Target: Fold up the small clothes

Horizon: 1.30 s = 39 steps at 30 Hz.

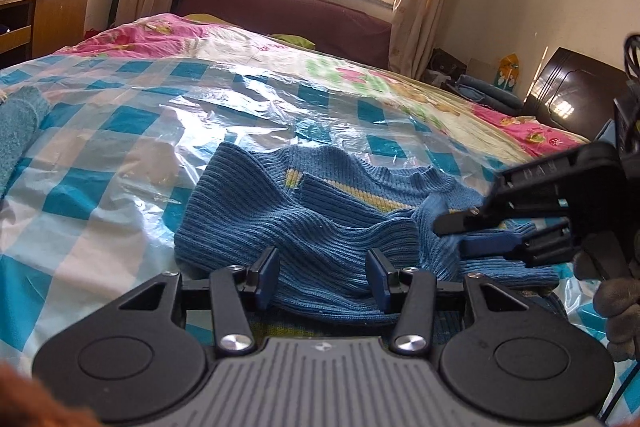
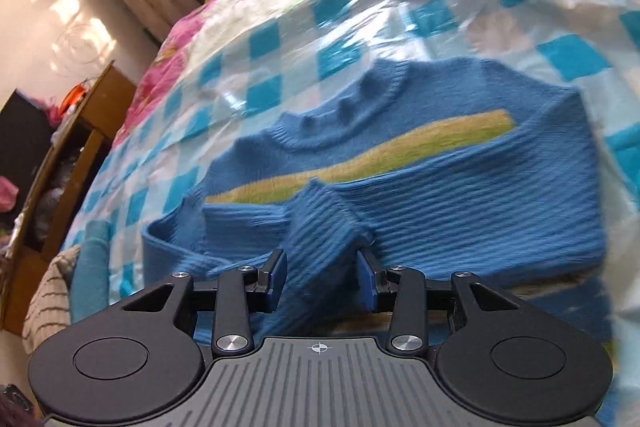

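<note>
A small blue knit sweater (image 1: 320, 211) with a yellow stripe lies on the plastic-covered bed, collar away from me. My left gripper (image 1: 324, 279) sits at its near hem. A slack fold of knit lies between the parted pads and reaches deep into the jaws. In the right wrist view the sweater (image 2: 440, 195) is blurred by motion. My right gripper (image 2: 322, 279) is shut on a ribbed sleeve (image 2: 320, 227) that runs up between its fingers. From the left wrist view the right gripper (image 1: 448, 235) comes in from the right over the sweater's right side, held by a gloved hand (image 1: 616, 307).
Clear crinkled plastic sheet (image 1: 240, 107) covers the blue-checked bedding. A teal towel (image 1: 20, 131) lies at the left edge; beside the teal towel (image 2: 92, 259) is a striped cloth (image 2: 44, 299). A wooden desk (image 1: 56, 15) stands left of the bed and a dark cabinet (image 1: 572, 99) at the right.
</note>
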Tool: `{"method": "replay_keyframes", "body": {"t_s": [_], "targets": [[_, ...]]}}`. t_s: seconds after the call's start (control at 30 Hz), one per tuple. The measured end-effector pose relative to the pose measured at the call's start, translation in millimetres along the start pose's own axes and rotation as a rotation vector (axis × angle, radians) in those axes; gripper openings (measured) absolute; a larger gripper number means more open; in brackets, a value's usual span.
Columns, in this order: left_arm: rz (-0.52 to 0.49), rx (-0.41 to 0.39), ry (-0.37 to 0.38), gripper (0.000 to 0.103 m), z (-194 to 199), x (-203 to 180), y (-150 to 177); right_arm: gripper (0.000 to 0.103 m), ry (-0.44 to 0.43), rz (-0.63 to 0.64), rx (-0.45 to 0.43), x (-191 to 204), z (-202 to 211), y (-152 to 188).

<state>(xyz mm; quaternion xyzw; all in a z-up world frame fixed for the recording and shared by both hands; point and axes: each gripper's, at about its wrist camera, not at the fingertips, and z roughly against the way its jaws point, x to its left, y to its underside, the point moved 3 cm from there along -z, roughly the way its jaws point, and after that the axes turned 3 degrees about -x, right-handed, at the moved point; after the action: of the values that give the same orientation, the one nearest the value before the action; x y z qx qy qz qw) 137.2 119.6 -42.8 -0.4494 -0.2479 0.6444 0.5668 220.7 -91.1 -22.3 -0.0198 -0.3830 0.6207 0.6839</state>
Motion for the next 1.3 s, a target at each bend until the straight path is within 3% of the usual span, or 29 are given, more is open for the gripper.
{"method": "replay_keyframes", "body": {"t_s": [0.23,0.4,0.57,0.8,1.0,1.17,1.3], "targets": [[0.036,0.009,-0.018,0.051,-4,9,0,0.039,-0.098,0.048,-0.011,47,-8,-16],[0.060,0.014,-0.011,0.051,-4,12,-1,0.038,-0.026,0.080,-0.046,29,6,-17],[0.059,0.013,-0.013,0.051,-4,12,-1,0.040,0.025,-0.001,-0.041,-3,9,-10],[0.057,0.018,-0.017,0.052,-6,12,0,0.037,0.027,0.021,-0.026,9,-14,-8],[0.066,0.020,-0.012,0.052,-6,14,0,0.030,0.031,0.017,0.020,17,-35,-5],[0.075,0.020,-0.009,0.052,-6,15,-1,0.008,0.051,-0.011,0.016,12,-32,-5],[0.083,0.004,-0.012,0.052,-4,16,-2,0.006,0.024,-0.037,-0.028,9,-10,-12]]}}
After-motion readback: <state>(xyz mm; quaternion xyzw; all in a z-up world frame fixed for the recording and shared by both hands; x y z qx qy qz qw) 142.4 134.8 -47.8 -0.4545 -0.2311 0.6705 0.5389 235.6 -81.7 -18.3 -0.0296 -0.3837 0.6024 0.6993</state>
